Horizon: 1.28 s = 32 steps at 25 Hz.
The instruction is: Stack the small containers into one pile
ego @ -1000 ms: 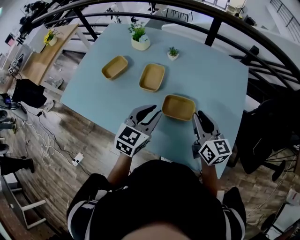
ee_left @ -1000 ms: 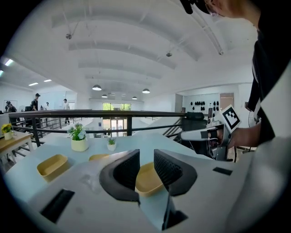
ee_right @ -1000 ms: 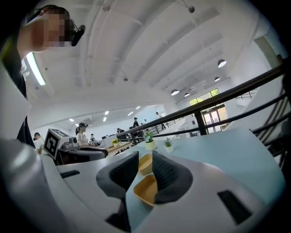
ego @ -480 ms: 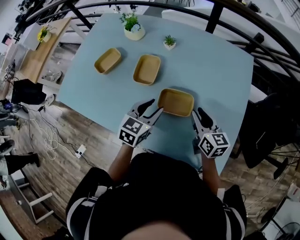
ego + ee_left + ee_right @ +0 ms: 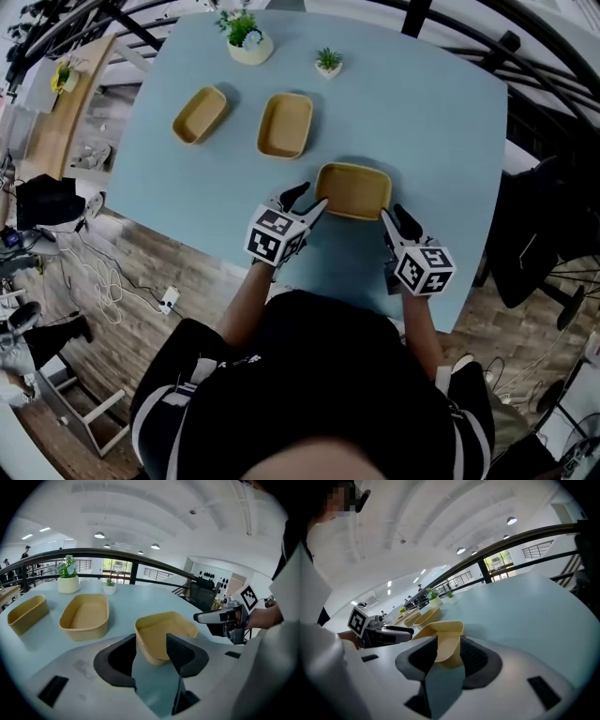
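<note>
Left forearm (image 5: 246, 298) and right forearm (image 5: 419, 323) reach forward, and each hand holds its claw tilted downward. The left gripper (image 5: 309, 197) has just been opening its jaws. They stand wide, with a container (image 5: 353, 190) corner between them, pads not pressing. The right gripper (image 5: 392, 217) has its jaws apart but narrower, with the opposite corner between its tips. The claws angle slightly toward each other.

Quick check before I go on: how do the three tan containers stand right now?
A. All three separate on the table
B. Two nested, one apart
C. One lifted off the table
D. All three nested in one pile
A: in the head view the left container, the middle container and the nearest container each sit alone on the blue table, none inside another.
</note>
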Motion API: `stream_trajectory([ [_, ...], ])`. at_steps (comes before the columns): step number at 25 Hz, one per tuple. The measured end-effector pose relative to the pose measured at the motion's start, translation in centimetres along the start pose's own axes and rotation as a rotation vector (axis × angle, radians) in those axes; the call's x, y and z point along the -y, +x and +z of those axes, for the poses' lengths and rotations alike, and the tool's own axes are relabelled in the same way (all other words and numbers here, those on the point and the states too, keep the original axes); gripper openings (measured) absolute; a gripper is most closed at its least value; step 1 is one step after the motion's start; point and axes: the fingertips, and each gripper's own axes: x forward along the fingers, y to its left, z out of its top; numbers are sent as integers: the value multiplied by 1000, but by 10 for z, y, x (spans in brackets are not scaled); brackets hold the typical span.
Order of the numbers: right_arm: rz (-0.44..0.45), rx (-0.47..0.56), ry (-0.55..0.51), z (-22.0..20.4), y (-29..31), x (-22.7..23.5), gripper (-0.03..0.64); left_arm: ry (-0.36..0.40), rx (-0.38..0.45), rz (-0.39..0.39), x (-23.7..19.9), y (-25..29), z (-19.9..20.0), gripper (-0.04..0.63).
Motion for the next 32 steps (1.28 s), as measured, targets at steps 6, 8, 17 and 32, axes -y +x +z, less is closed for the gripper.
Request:
stream_trajectory([
  [6,-59,14,94,-12,7,7,157,-4,-64,-66,-9,18,-10,179],
  [8,-69,20,118,-15,9,7,157,-20,-70,-90,-10,22,-12,179],
  [17,-91,22,154,-21,12,4,146,-30,-76,-172,0,31,-12,178],
  [32,-69,65,88,17,29,-15,138,-62,12,-158,-13,3,9,178],
])
